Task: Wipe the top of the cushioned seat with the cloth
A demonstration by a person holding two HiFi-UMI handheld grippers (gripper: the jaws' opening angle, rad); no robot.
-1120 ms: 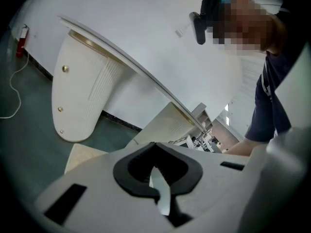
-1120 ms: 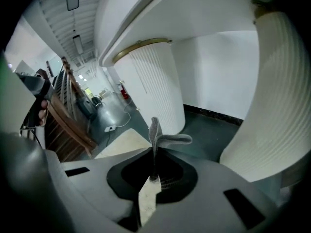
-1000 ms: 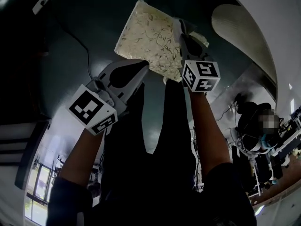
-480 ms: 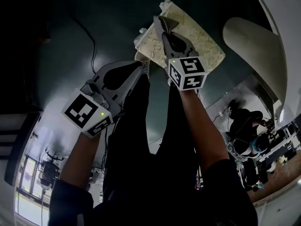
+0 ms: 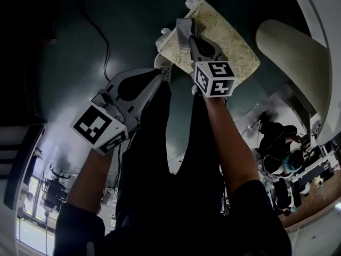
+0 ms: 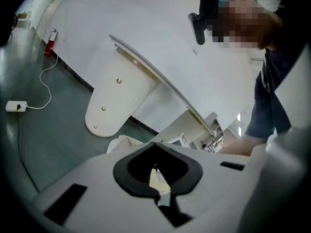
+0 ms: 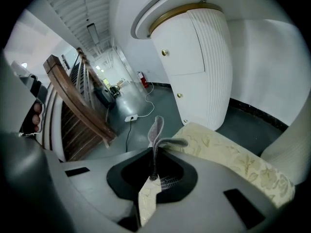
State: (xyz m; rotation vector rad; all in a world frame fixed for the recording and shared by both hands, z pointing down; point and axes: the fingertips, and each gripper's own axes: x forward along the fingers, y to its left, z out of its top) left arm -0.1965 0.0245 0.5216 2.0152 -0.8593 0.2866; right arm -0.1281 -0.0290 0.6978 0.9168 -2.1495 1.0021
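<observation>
The cushioned seat (image 5: 226, 39) has a cream, leaf-patterned top and lies on the dark green floor at the top of the head view. My right gripper (image 5: 189, 36) rests over the seat's left part, shut on a grey cloth (image 5: 183, 28). In the right gripper view the cloth (image 7: 156, 128) sticks up folded from the shut right gripper (image 7: 154, 153), with the seat (image 7: 233, 160) spreading to the right. My left gripper (image 5: 164, 74) hangs just short of the seat's near left corner, shut and holding nothing. The left gripper view shows that left gripper (image 6: 155, 147) above a bit of the seat (image 6: 124, 142).
A white ribbed cabinet (image 7: 204, 62) stands beyond the seat, at the right (image 5: 290, 52) in the head view. A cable (image 5: 101, 41) runs over the floor to a power strip (image 7: 130, 117). Wooden rails (image 7: 77, 101) stand at the left. A seated person (image 5: 279, 143) is far right.
My right gripper has carried the cloth across the seat top from its right side to its left part. The left gripper has hardly moved.
</observation>
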